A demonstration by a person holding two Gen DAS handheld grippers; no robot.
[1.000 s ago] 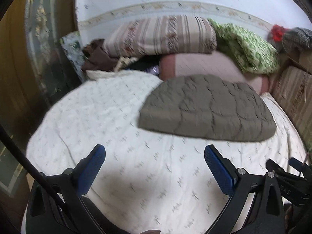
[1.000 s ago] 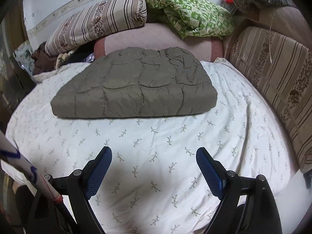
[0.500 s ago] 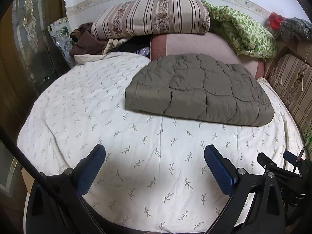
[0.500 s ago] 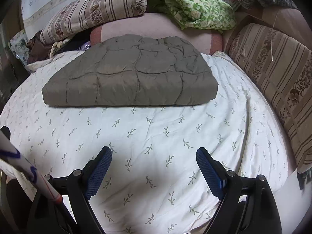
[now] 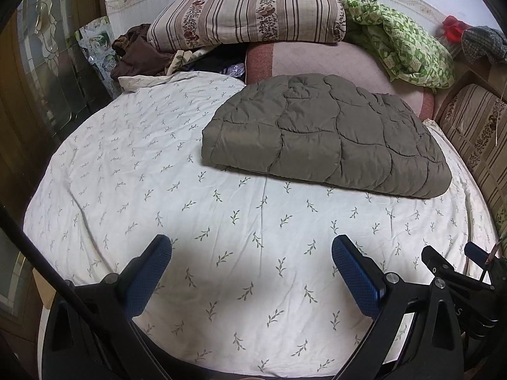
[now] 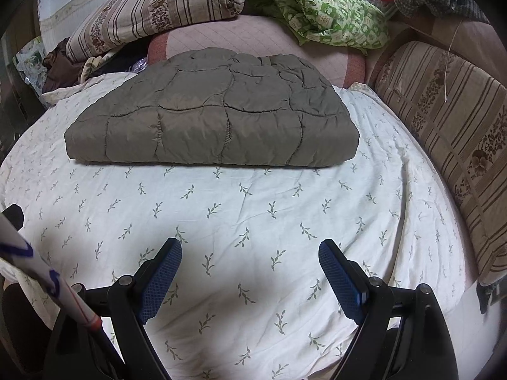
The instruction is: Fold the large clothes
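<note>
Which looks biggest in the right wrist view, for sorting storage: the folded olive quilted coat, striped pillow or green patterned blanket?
1. olive quilted coat, clearly largest.
2. striped pillow and green patterned blanket: look alike; both lie farther back, so unranked.

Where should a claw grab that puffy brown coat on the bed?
Probably the near edge of the folded brown coat, coming in low from the front. That edge is thick, faces both open claws, and sits raised on the bedsheet, so fingers could pinch around it.
</note>
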